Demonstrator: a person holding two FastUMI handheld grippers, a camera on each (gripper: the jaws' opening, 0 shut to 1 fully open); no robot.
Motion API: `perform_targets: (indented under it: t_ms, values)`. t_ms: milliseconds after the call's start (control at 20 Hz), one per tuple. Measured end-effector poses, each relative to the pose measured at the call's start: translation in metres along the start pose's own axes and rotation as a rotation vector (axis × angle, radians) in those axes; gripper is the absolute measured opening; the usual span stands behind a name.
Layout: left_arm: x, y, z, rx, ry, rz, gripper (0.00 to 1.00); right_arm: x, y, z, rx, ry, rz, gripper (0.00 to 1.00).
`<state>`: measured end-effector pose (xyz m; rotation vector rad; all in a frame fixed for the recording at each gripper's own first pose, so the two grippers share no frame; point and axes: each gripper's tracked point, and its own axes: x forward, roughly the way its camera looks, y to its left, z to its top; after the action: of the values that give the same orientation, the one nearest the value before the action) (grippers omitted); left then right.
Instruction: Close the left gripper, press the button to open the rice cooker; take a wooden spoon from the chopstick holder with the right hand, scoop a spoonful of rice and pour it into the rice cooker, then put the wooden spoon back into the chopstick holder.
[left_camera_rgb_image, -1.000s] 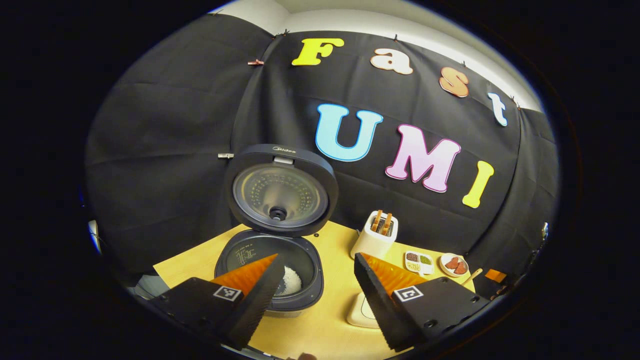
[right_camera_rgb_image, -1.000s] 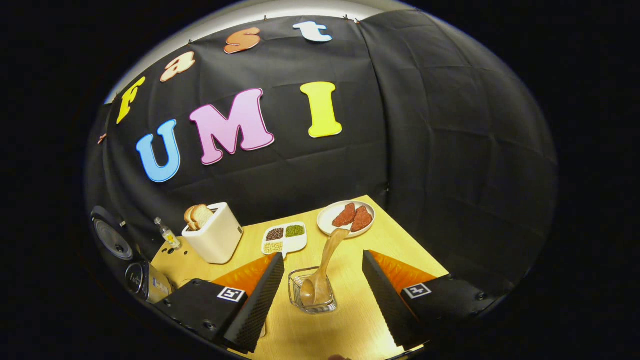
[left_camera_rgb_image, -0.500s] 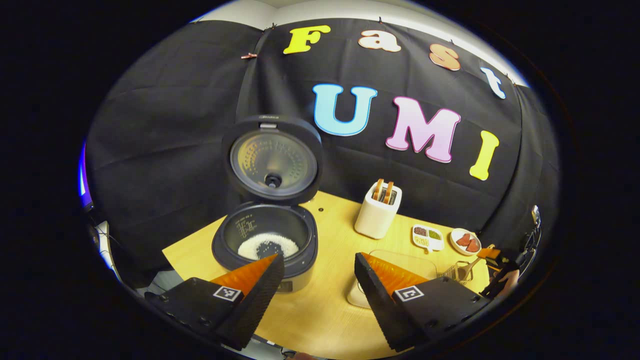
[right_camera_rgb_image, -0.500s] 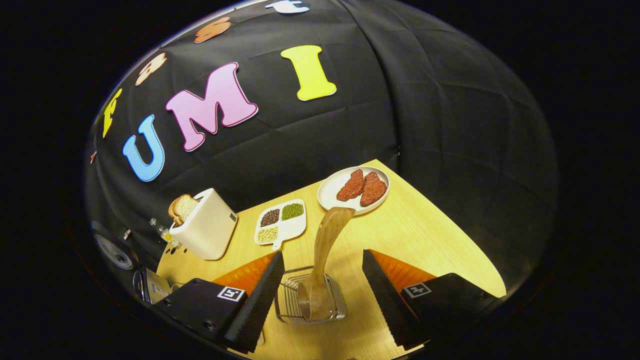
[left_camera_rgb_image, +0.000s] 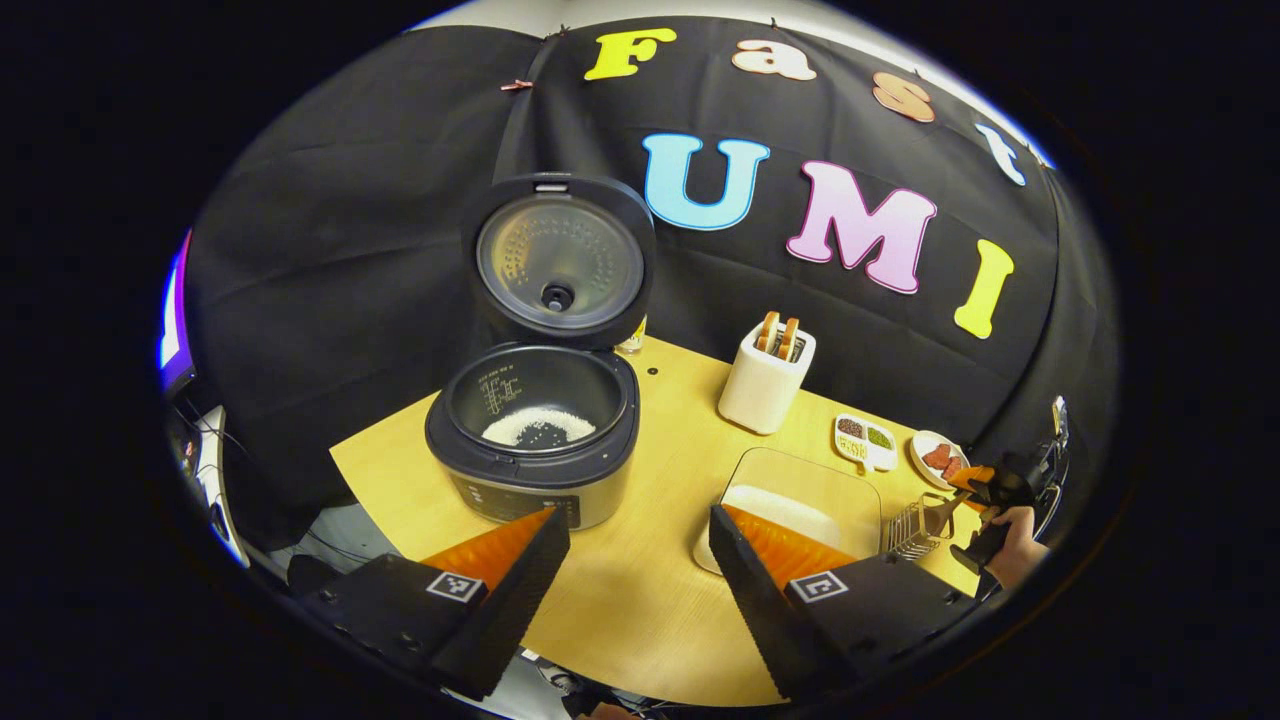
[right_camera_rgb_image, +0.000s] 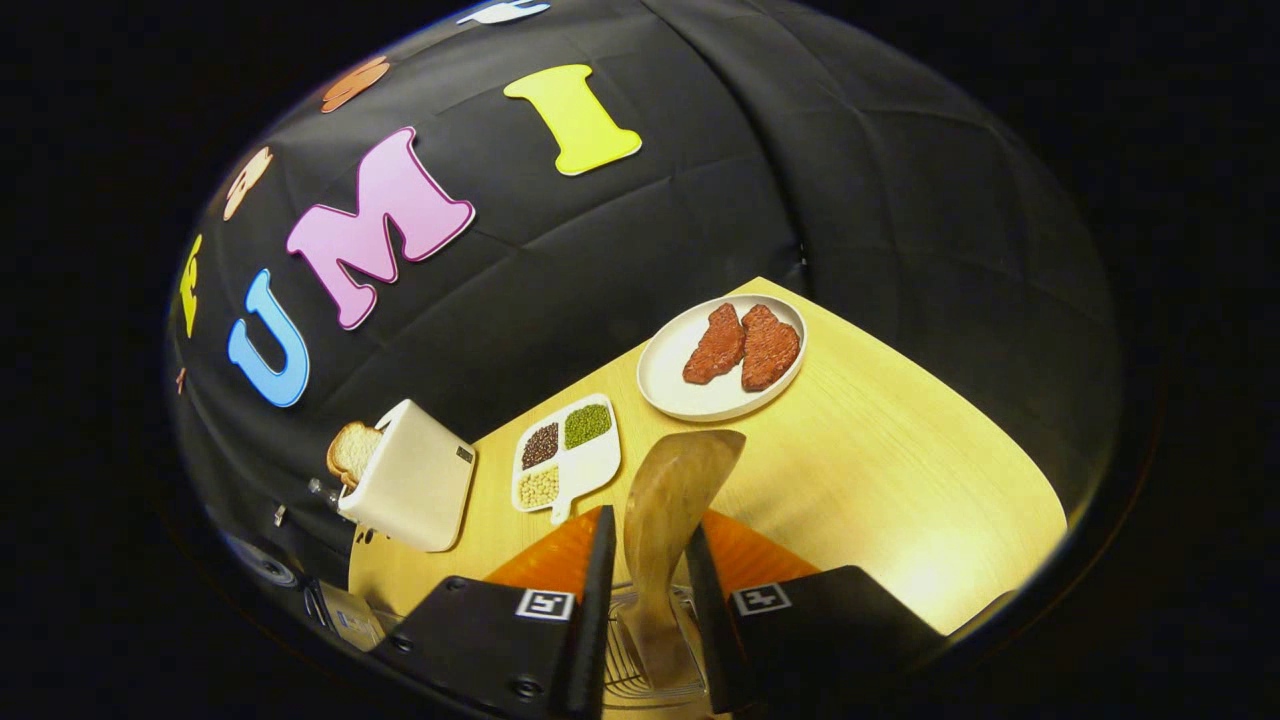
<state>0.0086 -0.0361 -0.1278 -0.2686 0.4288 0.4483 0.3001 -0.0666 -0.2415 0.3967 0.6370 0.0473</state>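
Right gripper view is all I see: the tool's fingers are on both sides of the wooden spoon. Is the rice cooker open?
Observer: Yes. In the left gripper view the rice cooker has its lid standing up, open.
Operator: Where is the rice to scoop?
Observer: A clear dish of rice stands between the cooker and the wire holder.

The pale wooden worktop (left_camera_rgb_image: 640, 590) carries an open cooker (left_camera_rgb_image: 532, 440), a toaster (left_camera_rgb_image: 766, 378), a clear dish of rice (left_camera_rgb_image: 800, 500), a sectioned tray (right_camera_rgb_image: 566, 456) of beans, a plate (right_camera_rgb_image: 722, 358) of meat and a wire holder (left_camera_rgb_image: 908, 528).
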Motion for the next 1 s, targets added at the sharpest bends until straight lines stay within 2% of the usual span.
perform_targets:
  t_ms: [50,100,150,250,500,800,1000]
  values:
    - [0.0,0.0,-0.001,-0.002,0.001,0.001,0.95,0.001,0.003,0.0,0.008,0.011,0.007,0.26]
    - [0.0,0.0,-0.003,-0.006,0.001,0.002,0.95,0.0,0.007,-0.007,0.019,0.04,0.021,0.26]
    - [-0.001,0.0,-0.003,-0.013,0.002,0.001,0.92,-0.001,0.006,-0.012,0.018,0.069,0.02,0.17]
    - [-0.001,0.0,-0.006,-0.032,0.014,-0.004,0.95,-0.003,-0.002,-0.008,0.014,0.059,-0.004,0.17]
    - [0.004,0.001,0.003,-0.024,-0.003,-0.035,0.96,-0.035,0.019,0.019,-0.037,-0.032,0.033,0.15]
    - [0.01,0.014,0.02,0.001,-0.043,-0.093,0.95,-0.088,0.063,0.057,-0.007,-0.133,0.077,0.14]
    - [0.02,0.023,0.028,0.004,-0.051,-0.145,0.96,-0.114,0.101,0.055,0.018,-0.132,0.128,0.14]
